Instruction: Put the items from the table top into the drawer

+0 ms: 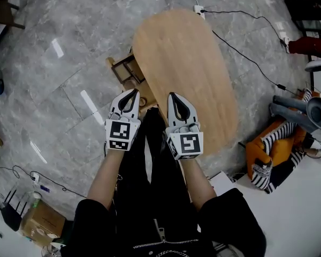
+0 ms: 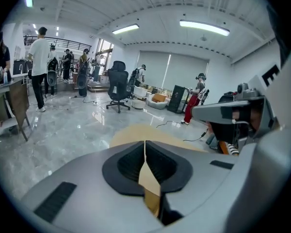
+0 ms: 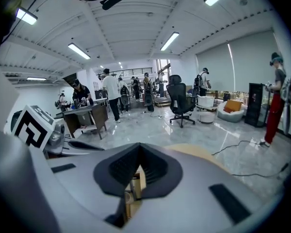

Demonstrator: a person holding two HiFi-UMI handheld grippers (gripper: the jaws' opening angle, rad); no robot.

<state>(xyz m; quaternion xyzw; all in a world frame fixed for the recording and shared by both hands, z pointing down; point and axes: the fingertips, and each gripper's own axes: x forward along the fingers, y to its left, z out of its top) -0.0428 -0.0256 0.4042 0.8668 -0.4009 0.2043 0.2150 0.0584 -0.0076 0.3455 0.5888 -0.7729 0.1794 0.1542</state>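
The oval wooden table top (image 1: 187,74) carries no items that I can see. At its left side a wooden drawer (image 1: 129,71) stands pulled out; its inside is too small to make out. Both grippers hang side by side above the table's near end. My left gripper (image 1: 133,92) is shut with nothing in it, and its tips meet (image 2: 145,144) in the left gripper view. My right gripper (image 1: 172,95) is shut and empty too, its jaws closed (image 3: 138,148) in the right gripper view. The person's arms and dark clothing hide the floor below the grippers.
A black cable (image 1: 246,55) runs from a power strip (image 1: 199,8) across the grey marble floor. An orange bag with striped cloth (image 1: 272,150) lies at the right by a white table (image 1: 299,208). A cardboard box (image 1: 40,221) sits bottom left. People and office chairs stand far off.
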